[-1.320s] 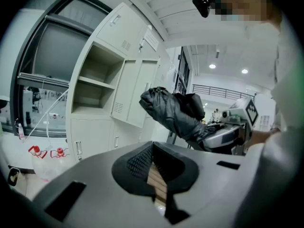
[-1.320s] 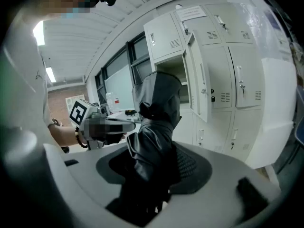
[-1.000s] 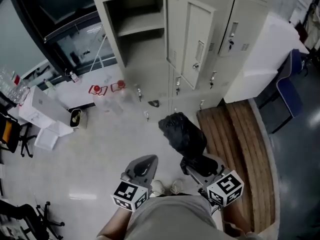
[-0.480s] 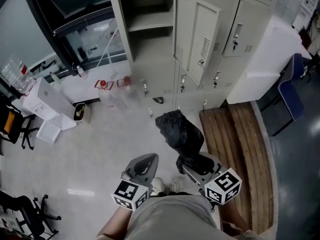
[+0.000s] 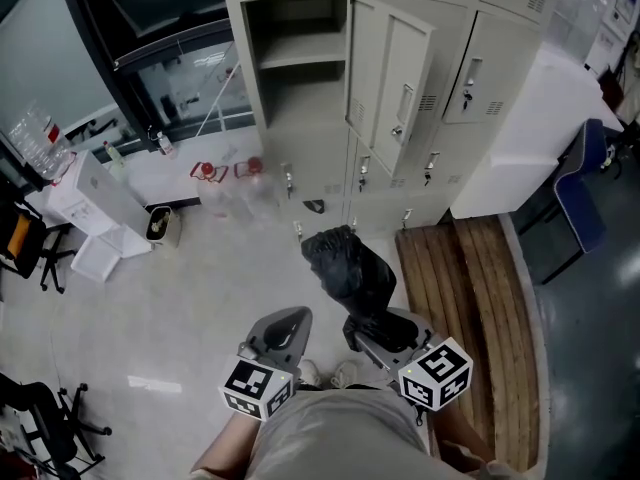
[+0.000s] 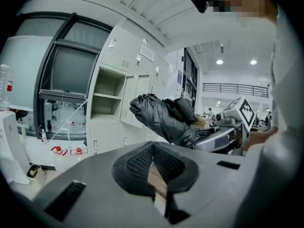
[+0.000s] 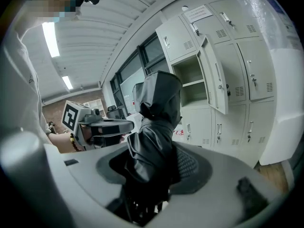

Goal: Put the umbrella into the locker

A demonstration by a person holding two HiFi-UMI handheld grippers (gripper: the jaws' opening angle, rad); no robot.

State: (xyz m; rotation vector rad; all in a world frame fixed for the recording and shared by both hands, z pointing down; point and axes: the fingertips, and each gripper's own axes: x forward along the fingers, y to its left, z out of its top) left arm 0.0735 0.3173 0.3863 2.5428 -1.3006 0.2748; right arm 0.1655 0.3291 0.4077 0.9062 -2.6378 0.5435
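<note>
Jaws of my right gripper (image 7: 151, 170) clench the folded black umbrella (image 7: 157, 103), which juts forward toward the open locker (image 5: 296, 56), well short of it. My left gripper (image 6: 153, 161) sits just beside it, jaws pressed together on nothing. Both hands are held low by my waist.

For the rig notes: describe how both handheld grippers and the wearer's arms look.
The left gripper and right gripper: grey moulded bodies, dark ribbed pads, each with a white cube of black square markers. Dark bead bracelet at the left wrist.
</note>
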